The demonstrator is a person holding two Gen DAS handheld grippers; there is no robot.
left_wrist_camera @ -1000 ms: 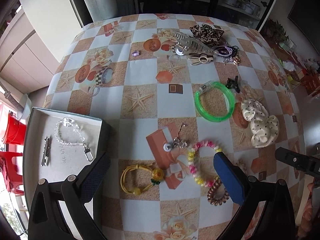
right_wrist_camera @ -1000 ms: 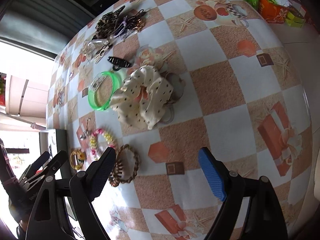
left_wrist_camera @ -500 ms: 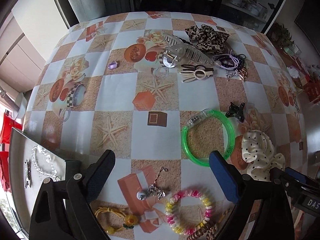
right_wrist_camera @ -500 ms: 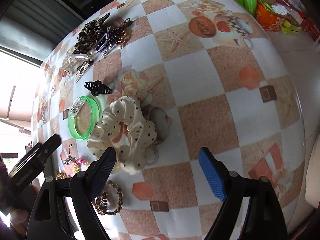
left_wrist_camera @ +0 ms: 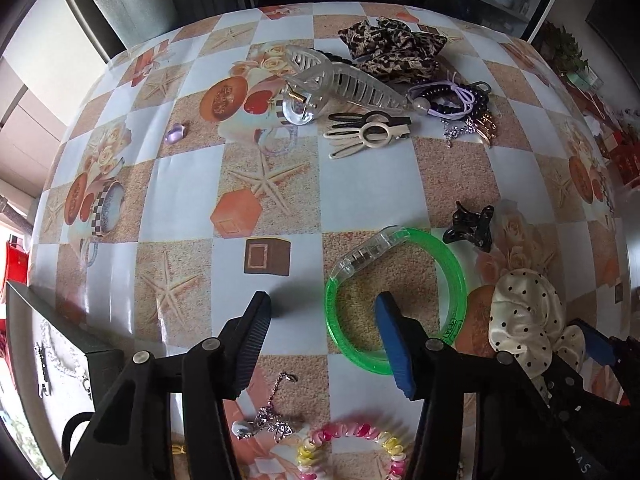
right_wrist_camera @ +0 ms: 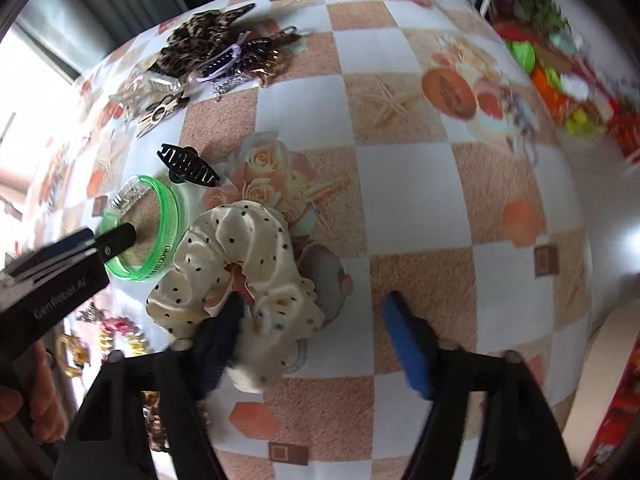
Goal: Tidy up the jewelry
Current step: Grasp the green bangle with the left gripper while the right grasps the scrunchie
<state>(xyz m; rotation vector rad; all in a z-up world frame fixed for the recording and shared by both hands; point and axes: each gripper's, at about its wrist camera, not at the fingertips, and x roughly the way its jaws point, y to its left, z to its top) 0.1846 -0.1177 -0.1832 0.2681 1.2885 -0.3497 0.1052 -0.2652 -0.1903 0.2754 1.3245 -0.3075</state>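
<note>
Now both grippers are closing over the checkered table [left_wrist_camera: 360, 184].
The left gripper [left_wrist_camera: 320, 320] is straddling the green bangle's [left_wrist_camera: 456, 276] near rim, pads apart from it; the right gripper [right_wrist_camera: 312, 320] is narrowing around the cream polka-dot scrunchie [right_wrist_camera: 248, 240], one finger in its centre hole.

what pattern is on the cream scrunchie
Small black polka dots on cream satin scrunchie, clearest in the right wrist view.

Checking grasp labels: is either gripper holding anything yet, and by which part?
Nothing held yet. Left gripper is closing astride the green bangle's near rim; right gripper is closing around the polka-dot scrunchie.
</note>
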